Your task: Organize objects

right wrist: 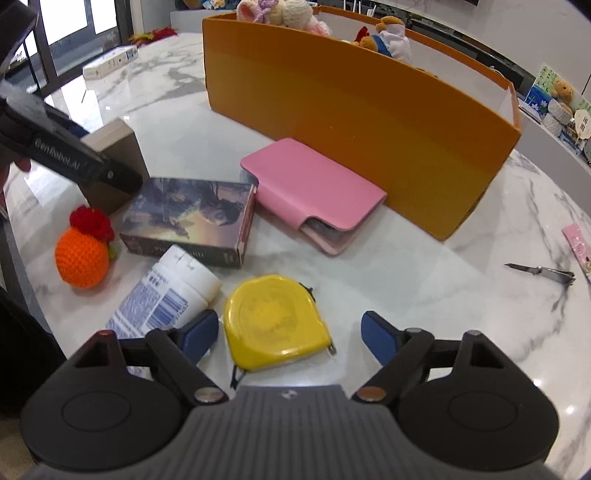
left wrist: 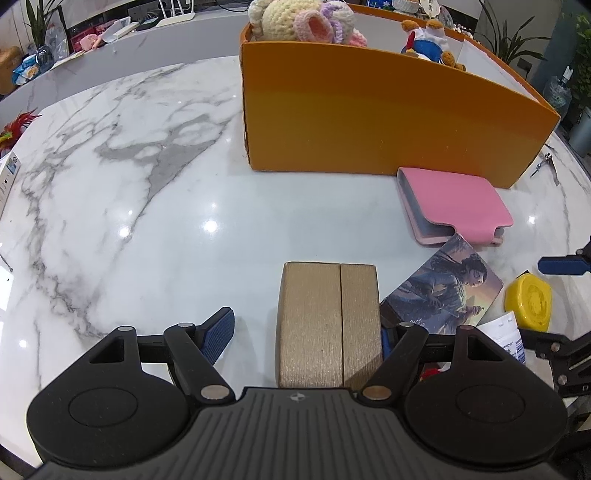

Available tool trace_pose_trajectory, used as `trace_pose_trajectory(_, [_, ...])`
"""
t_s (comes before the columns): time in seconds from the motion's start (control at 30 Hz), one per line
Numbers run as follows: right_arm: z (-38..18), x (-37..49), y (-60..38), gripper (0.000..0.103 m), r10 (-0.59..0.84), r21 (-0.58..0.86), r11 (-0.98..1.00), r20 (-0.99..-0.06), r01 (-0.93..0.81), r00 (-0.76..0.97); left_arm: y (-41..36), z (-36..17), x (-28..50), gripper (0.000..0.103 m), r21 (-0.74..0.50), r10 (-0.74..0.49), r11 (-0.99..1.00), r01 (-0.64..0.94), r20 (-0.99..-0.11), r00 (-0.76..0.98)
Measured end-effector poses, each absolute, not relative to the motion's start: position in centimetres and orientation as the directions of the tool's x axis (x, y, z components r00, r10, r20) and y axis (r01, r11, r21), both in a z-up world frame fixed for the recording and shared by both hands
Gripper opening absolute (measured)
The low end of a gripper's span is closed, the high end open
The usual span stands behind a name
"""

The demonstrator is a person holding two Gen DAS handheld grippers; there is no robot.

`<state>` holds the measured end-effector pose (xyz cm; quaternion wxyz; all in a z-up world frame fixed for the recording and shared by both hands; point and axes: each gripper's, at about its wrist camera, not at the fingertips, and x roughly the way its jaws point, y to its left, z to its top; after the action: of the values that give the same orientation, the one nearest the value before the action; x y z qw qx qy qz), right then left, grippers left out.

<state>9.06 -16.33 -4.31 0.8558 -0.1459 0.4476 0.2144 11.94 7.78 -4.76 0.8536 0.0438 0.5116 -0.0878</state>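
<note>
While the left gripper (left wrist: 306, 332) pitched steeply down over the marble table (left wrist: 129, 192), its jaws stood apart around a tan box (left wrist: 327, 325). The left blue pad (left wrist: 219, 334) was clear of the box's side, with bare marble showing between them; the right pad sat against or just beside the box's right face, and contact there cannot be told. From the box, a picture-printed carton (left wrist: 448, 291) lay at 2 o'clock, a pink wallet (left wrist: 454, 203) at 1 o'clock against the wall of an orange bin (left wrist: 369, 118), and a yellow tape measure (left wrist: 530, 301) at 3 o'clock. Crocheted toys (left wrist: 295, 18) and a stuffed figure (left wrist: 428, 40) rose above the bin's rim at 12 o'clock.

In the right wrist view, the right gripper (right wrist: 290, 334) likewise tilted steeply down, jaws apart, with the yellow tape measure (right wrist: 277, 321) lying flat between them. The left pad (right wrist: 201, 334) was just beside the case's left edge; the right pad (right wrist: 378, 338) stood apart from it, marble visible in the gap. From the tape measure, a white bottle (right wrist: 170, 291) lay on its side at 9 o'clock, an orange crocheted ball (right wrist: 83, 254) at 10 o'clock, the picture-printed carton (right wrist: 192, 219) at 11 o'clock, the pink wallet (right wrist: 314, 192) at 12 o'clock, and the orange bin (right wrist: 369, 122) beyond it. The left gripper's black body (right wrist: 62, 155) reached in at 10 o'clock over the tan box (right wrist: 118, 147). Nail clippers (right wrist: 543, 273) lay at 3 o'clock.
</note>
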Motion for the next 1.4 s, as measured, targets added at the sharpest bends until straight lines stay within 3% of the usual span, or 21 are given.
trace_pose_trajectory(0.2, [-4.4, 9.5, -16.4, 0.077, 0.256, -0.015, 0.879, -0.829, -0.477, 0.498, 7.2, -5.1, 11.7, 0.076, 0.013, -0.088, 0.975, 0.221, -0.893, 0.441])
trace_pose_trajectory(0.37, [-4.4, 9.5, -16.3, 0.078, 0.248, -0.01, 0.888, -0.831, -0.46, 0.497, 7.0, -5.1, 11.5, 0.071, 0.017, -0.089, 0.973, 0.229, -0.892, 0.443])
trace_pose_trajectory(0.5, [-5.0, 9.7, -16.3, 0.102, 0.216, -0.009, 0.904, -0.853, -0.427, 0.476, 7.0, -5.1, 11.3, 0.071, 0.016, -0.088, 0.974, 0.225, -0.891, 0.446])
trace_pose_trajectory(0.7, [-5.0, 9.5, -16.5, 0.102, 0.22, -0.011, 0.901, -0.85, -0.433, 0.479, 6.9, -5.1, 11.1, 0.071, 0.018, -0.087, 0.975, 0.221, -0.887, 0.454])
trace_pose_trajectory(0.77, [-4.9, 9.4, -16.5, 0.098, 0.227, -0.011, 0.898, -0.844, -0.439, 0.486, 7.0, -5.1, 11.1, 0.071, 0.018, -0.087, 0.975, 0.221, -0.886, 0.456])
trace_pose_trajectory(0.83, [-4.3, 9.2, -16.6, 0.068, 0.24, -0.011, 0.897, -0.827, -0.442, 0.508, 7.0, -5.1, 11.1, 0.071, 0.018, -0.087, 0.975, 0.222, -0.886, 0.455])
trace_pose_trajectory(0.87, [-4.0, 9.3, -16.6, 0.059, 0.245, -0.004, 0.9, -0.823, -0.437, 0.513, 7.0, -5.1, 11.0, 0.071, 0.018, -0.087, 0.975, 0.221, -0.886, 0.456])
trace_pose_trajectory(1.03, [-4.0, 9.3, -16.8, 0.059, 0.23, -0.011, 0.909, -0.819, -0.416, 0.525, 7.0, -5.1, 11.0, 0.07, 0.018, -0.086, 0.976, 0.219, -0.887, 0.455])
trace_pose_trajectory(1.07, [-4.0, 9.3, -16.7, 0.059, 0.227, -0.015, 0.91, -0.818, -0.414, 0.529, 7.0, -5.0, 11.0, 0.067, 0.018, -0.086, 0.975, 0.22, -0.886, 0.456])
trace_pose_trajectory(1.1, [-4.0, 9.4, -16.6, 0.059, 0.225, -0.016, 0.912, -0.817, -0.411, 0.531, 6.9, -5.0, 10.9, 0.052, 0.016, -0.09, 0.975, 0.223, -0.884, 0.459])
trace_pose_trajectory(1.4, [-4.0, 9.5, -16.5, 0.059, 0.22, -0.014, 0.917, -0.816, -0.399, 0.534, 6.9, -4.8, 10.9, 0.052, 0.016, -0.089, 0.976, 0.217, -0.883, 0.461])
